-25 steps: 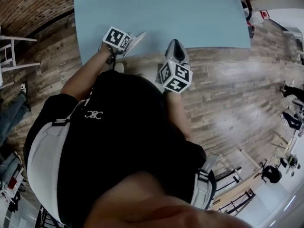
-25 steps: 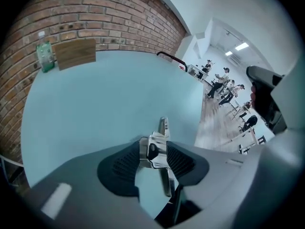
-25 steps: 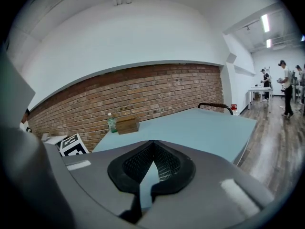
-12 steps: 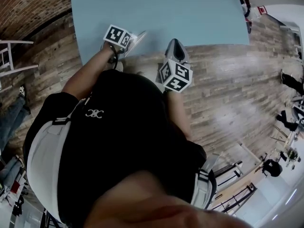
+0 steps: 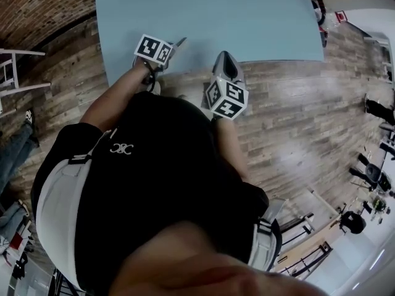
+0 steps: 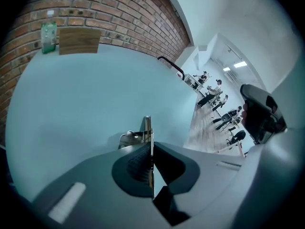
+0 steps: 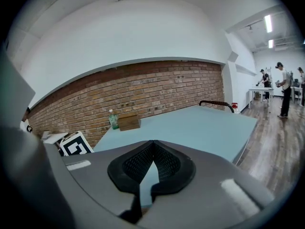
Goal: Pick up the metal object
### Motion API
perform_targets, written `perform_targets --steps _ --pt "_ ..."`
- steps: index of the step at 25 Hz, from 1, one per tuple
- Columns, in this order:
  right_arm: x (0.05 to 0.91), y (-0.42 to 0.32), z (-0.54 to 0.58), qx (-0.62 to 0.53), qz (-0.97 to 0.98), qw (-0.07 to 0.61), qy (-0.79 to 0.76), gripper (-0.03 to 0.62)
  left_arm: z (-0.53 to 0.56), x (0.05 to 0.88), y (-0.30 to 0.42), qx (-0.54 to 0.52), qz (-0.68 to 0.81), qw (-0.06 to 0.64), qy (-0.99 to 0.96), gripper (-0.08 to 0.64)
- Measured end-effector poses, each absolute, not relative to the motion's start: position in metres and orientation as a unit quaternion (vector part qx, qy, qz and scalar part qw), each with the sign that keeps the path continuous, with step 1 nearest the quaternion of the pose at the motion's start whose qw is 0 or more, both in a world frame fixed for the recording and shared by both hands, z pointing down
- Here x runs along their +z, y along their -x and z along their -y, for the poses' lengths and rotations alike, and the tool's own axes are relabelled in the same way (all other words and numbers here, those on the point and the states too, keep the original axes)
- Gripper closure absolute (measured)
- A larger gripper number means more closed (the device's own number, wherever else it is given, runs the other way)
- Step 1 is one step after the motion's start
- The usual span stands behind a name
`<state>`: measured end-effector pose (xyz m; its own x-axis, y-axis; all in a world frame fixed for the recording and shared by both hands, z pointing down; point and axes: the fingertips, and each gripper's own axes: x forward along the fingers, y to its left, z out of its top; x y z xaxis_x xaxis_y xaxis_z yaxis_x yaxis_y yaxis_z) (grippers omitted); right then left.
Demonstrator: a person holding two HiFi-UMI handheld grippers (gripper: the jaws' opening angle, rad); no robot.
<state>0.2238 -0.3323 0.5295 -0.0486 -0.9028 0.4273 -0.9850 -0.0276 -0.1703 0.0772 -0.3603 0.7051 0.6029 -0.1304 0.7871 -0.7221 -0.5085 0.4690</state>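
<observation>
Little has shifted since the earlier frame, except that the left gripper (image 5: pixel 179 42) jaws have just been closing and now pinch the metal object. The big light-blue table (image 5: pixel 247 17) is mostly bare, with a wooden box (image 6: pixel 79 41) and a bottle (image 6: pixel 49 31) at the far end. The right gripper (image 5: pixel 226 58) hovers beside, jaws together, empty. The metal object (image 6: pixel 146 126) is at the table's near edge, a thin plate clamped edge-on with a curved part poking out beyond the pads; whether it is lifted is unclear. It is likely light, stiff and slick, so best taken by the flat faces, deep in the pads.
</observation>
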Motion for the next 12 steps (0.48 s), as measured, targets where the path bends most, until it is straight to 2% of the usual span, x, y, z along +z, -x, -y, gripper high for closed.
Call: perform_targets --steps 7,12 --pt "0.533 -0.212 0.335 0.219 0.706 0.099 -0.666 0.578 0.363 0.690 -0.065 0.343 0.305 0.391 -0.798 0.558" --pt "0.534 -0.204 0.339 0.220 0.718 0.100 -0.653 0.578 0.373 0.663 -0.065 0.323 0.339 0.341 -0.815 0.558"
